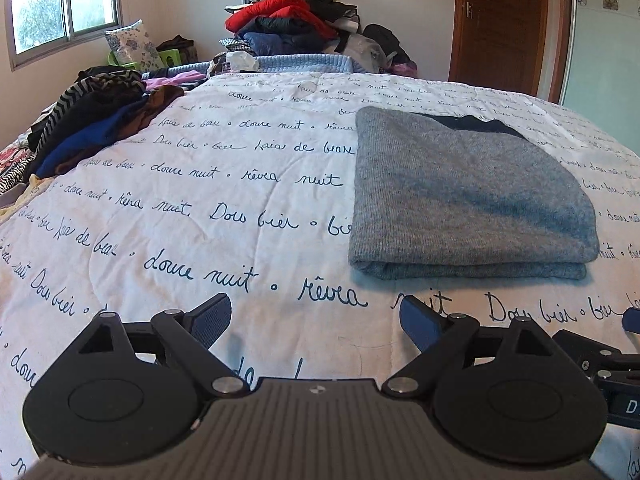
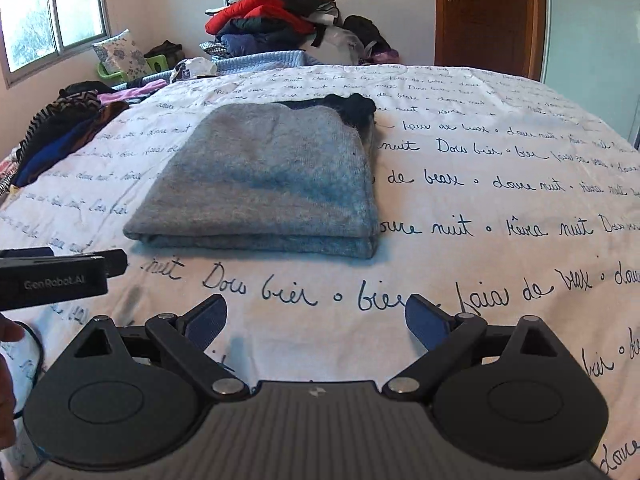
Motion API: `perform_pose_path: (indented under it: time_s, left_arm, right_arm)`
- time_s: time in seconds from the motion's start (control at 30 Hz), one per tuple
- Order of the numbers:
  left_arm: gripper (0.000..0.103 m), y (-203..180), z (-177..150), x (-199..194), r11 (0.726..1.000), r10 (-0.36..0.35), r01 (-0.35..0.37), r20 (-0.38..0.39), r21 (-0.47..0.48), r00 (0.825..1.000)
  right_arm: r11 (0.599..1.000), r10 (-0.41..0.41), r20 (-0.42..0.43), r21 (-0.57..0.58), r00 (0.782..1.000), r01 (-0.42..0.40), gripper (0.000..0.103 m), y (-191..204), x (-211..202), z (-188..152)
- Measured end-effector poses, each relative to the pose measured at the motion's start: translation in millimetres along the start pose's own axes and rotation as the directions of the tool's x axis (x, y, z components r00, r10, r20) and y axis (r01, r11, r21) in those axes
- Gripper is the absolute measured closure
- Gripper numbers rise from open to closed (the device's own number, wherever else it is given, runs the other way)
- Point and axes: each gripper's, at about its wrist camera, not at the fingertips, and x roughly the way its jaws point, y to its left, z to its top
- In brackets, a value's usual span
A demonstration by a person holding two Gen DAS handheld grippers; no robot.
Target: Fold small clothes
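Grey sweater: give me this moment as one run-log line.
grey sweater: folded, flat on bedspread | left gripper: jaws open, empty, short of it | right gripper: jaws open, empty | unfolded pile: far left

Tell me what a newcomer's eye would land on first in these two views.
First, the folded grey sweater, lying flat mid-bed on the white quilt printed with dark cursive French words. Next, the tall clothes heap with a red jacket at the far wall, and a smaller striped pile at the quilt's left edge. Both grippers, left and right, hover empty, jaws open.
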Motion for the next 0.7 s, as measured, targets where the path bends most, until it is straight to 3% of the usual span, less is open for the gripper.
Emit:
perform_pose_path:
  time_s: [0.13, 0.7]
  left_arm:
    - [0.013, -1.5, -5.4, 8.1, 1.0, 0.011, -0.011, -0.016, 0.005, 1.0]
    - [0.005, -1.8, -17.5, 12.6, 1.0, 0.024, -0.024, 0.011, -0.004, 1.0]
  right_arm:
    - [1.0, -0.004, 0.009, 0.026, 1.0, 0.004, 0.006, -4.1, 5.3, -3.3]
    - [0.998, -0.042, 0.057, -0.047, 0.998, 0.044, 0.006, 1.4, 4.2, -4.4]
